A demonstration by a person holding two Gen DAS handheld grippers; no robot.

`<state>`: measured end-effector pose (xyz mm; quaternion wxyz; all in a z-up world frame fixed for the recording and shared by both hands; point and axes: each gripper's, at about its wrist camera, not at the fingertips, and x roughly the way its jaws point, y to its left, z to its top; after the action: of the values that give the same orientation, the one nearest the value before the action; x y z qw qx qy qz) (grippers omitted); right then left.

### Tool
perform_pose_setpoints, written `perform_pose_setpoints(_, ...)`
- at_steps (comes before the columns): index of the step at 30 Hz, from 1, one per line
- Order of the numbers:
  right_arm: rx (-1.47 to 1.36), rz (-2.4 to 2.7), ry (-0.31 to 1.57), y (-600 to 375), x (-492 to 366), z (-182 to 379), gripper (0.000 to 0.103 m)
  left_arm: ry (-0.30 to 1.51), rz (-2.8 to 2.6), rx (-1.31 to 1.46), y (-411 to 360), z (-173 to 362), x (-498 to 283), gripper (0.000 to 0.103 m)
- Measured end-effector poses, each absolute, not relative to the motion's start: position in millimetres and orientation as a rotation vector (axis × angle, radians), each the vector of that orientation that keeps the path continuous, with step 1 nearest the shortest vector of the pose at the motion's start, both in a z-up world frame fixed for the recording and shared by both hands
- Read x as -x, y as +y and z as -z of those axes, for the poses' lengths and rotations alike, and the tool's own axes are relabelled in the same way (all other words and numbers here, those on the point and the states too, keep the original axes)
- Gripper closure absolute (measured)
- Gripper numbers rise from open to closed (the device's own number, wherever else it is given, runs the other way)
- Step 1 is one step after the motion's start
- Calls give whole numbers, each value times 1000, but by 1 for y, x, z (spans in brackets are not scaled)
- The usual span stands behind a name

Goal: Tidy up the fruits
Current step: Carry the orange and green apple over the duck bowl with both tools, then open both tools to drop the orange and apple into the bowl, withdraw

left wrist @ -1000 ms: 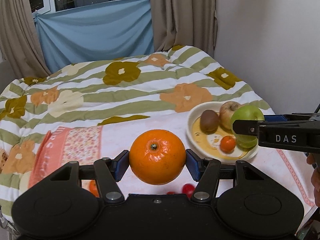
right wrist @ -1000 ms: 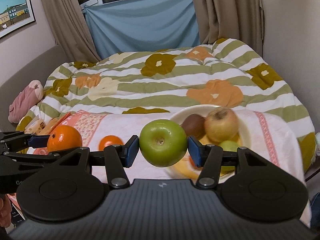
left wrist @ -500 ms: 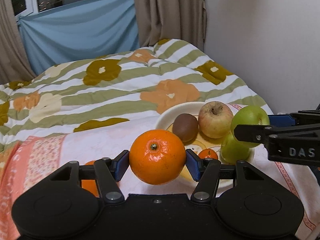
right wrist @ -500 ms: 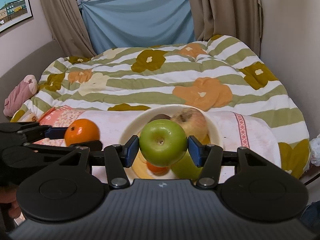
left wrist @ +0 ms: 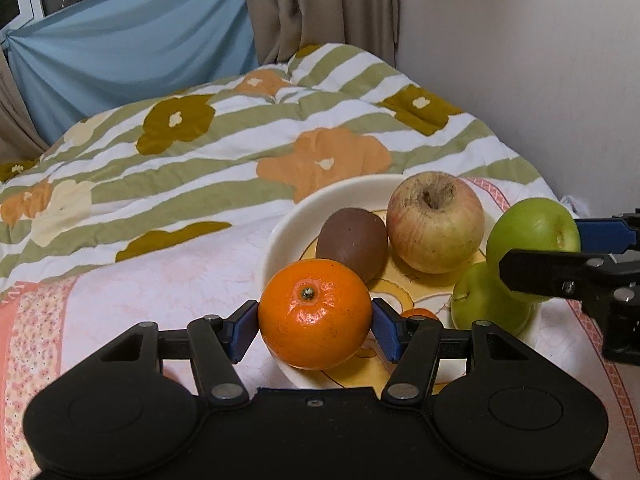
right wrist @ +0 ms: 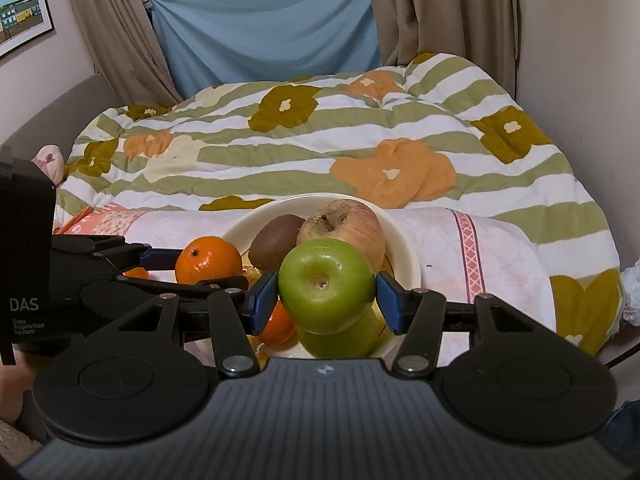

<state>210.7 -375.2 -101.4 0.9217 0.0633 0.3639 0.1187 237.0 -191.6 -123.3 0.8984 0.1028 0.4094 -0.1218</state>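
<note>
Two fruits are being carried in at once, one in each hand-held gripper. Nearest, the left hand-held gripper (left wrist: pixel 315 326) pinches an orange (left wrist: pixel 315 314) between its blue pads, stem end facing back, and holds it over the near rim of the plate (left wrist: pixel 288 224). Just to its right, the right hand-held gripper (right wrist: pixel 327 300) is clamped on a green apple (right wrist: pixel 326 285), poised above the right side of the same plate. To my eye this is the delivery step: both fruits are over the dish but neither is set down yet, so the next move calls for lowering each into a free spot and spreading the pads without knocking the neighbours. Room is tight. Inside the cream plate, with its yellow pattern, a second green apple (left wrist: pixel 490 300) sits directly under the carried one, and a small tangerine (left wrist: pixel 418 313) peeks out near the front. Further back in the plate lie a brown kiwi (left wrist: pixel 352 242) and a reddish-yellow apple (left wrist: pixel 436 226), touching each other. The orange looks likeliest to fit at the front left, and the apple risks rolling off the one below it. The plate rests on a pink cloth (left wrist: pixel 168 276) spread over the bed, and beyond that stretches the striped floral quilt (left wrist: pixel 240 152).
</note>
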Motion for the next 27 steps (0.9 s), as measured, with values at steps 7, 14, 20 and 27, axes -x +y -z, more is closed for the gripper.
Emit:
perform_pose_setpoints(7,-142,-237,749,-374,-214,100,35,793,243,-204,-184,109,-225,11)
perform_pose_setpoints(14,-139,-257,756,-361,-220,100,35,809,208,-159,-163,101,-211,11)
perform_pose_setpoints(20,-122,-271,762,-335,-230,106,35,815,174,-139,-146,95,-196,11)
perform_pose_setpoints(27,-132,-275,769,-316,-237,116,35,812,141,-134,-132,91,-188,11)
